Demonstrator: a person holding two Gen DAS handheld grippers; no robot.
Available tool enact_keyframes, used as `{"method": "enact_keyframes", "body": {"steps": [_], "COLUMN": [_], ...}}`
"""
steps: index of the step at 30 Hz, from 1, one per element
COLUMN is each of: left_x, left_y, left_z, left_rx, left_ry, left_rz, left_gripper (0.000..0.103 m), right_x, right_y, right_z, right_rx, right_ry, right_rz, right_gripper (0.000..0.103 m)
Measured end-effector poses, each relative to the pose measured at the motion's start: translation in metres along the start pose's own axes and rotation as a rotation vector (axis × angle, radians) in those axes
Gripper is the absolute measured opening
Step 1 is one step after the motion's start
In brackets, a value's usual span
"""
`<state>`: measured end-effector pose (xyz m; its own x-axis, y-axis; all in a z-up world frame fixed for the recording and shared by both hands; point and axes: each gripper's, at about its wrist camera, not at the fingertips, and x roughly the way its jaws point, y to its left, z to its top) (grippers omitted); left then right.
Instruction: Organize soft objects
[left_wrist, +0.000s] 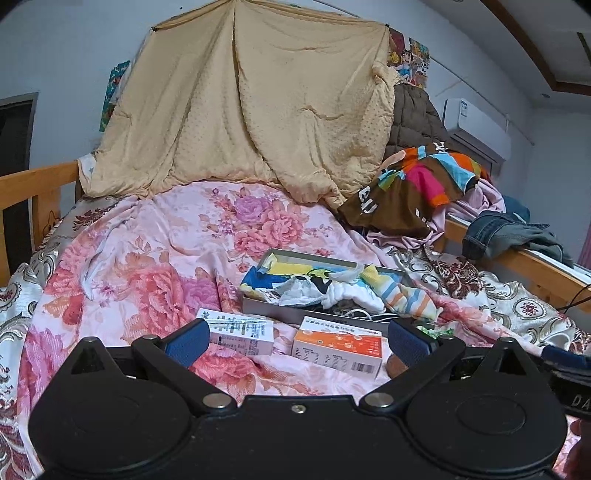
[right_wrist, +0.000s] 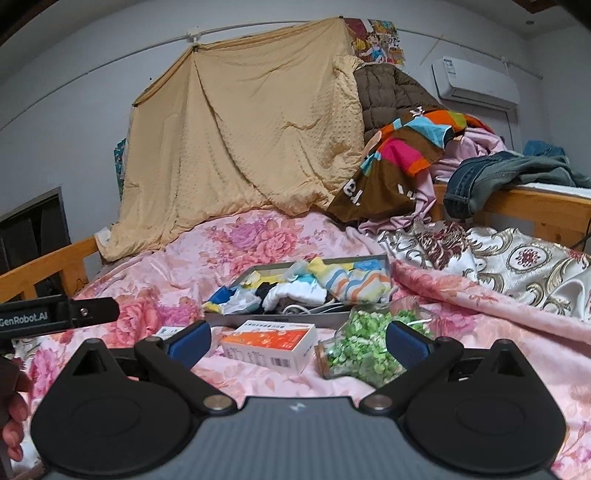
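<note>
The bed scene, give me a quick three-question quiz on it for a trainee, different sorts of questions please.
1. True or false: both sets of tongs, left and right, are open and hold nothing.
2. Multiple choice: the striped sock lies (A) in the grey tray, (B) on the wooden rail, (C) on the orange box.
3. Fill in: the glass jar, lying on its side on the floral quilt, is filled with small ____ pieces.

Key
1. True: nothing sits between either pair of pads.
2. A: it lies with the other socks in the tray, behind the orange box.
3. Green.
</note>
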<state>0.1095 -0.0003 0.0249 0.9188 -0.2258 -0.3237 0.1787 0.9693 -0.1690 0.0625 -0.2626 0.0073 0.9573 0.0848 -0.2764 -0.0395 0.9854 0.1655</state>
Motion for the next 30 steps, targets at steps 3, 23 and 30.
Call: {"method": "enact_keyframes", "body": {"steps": [3, 23, 30], "left_x": [-0.006, -0.050, -0.046], "left_y": [-0.002, -0.006, -0.001], "left_z": [-0.002, -0.029, -0.042], "left_rx": [-0.006, 0.027, 0.028], "left_ry": [-0.003, -0.019, -0.050], "left_rz": [0.002, 0.092, 0.096], "left_gripper": [0.102, 0.102, 0.102], "right_x": [-0.006, -0.009, -0.007], "right_y": [0.003, 0.011, 0.011], "right_z": [-0.004, -0.015, -0.017], "right_rx": [-0.006, -0.024, -0.020], "right_ry": [0.011, 0.051, 0.035], "right_rz": [0.008, -0.005, -0.015], "right_gripper": [0.103, 0.103, 0.103]}}
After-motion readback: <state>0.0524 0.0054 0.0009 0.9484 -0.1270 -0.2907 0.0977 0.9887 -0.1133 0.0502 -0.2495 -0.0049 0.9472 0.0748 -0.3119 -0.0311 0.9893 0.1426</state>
